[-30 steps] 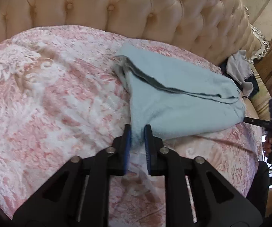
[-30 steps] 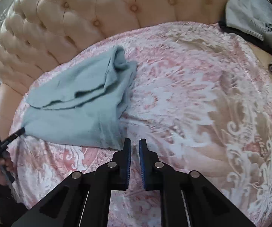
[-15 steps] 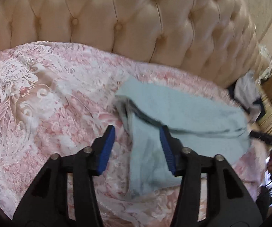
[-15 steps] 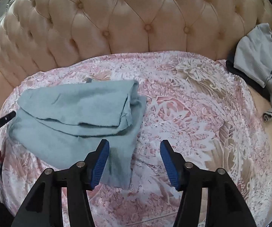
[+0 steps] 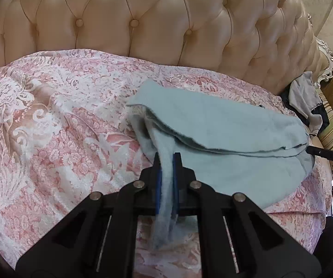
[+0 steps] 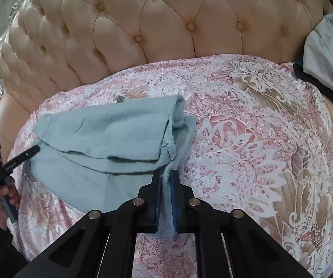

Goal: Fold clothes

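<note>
A light blue garment point(image 5: 224, 125) lies half folded on the pink floral bedspread point(image 5: 50, 139), its upper layer doubled over the lower one. In the left wrist view my left gripper point(image 5: 167, 156) is closing on the garment's near left corner, and a strip of cloth is pinched between its blue pads. In the right wrist view the same garment point(image 6: 101, 127) lies to the left. There my right gripper point(image 6: 166, 172) is closing on its near right corner, with cloth squeezed between the pads. Each view shows the other gripper at the garment's far end.
A tufted cream headboard point(image 5: 166, 23) runs along the back of the bed. A grey garment point(image 6: 326, 53) lies on dark clothing at the bed's right edge. A hand point(image 6: 2, 199) holds the left gripper's handle at the bed's left edge.
Both grippers opened wide over the garment's near corners, then closed on the cloth. Each view moved forward towards the headboard, and the garment's near edge is now bunched up.
</note>
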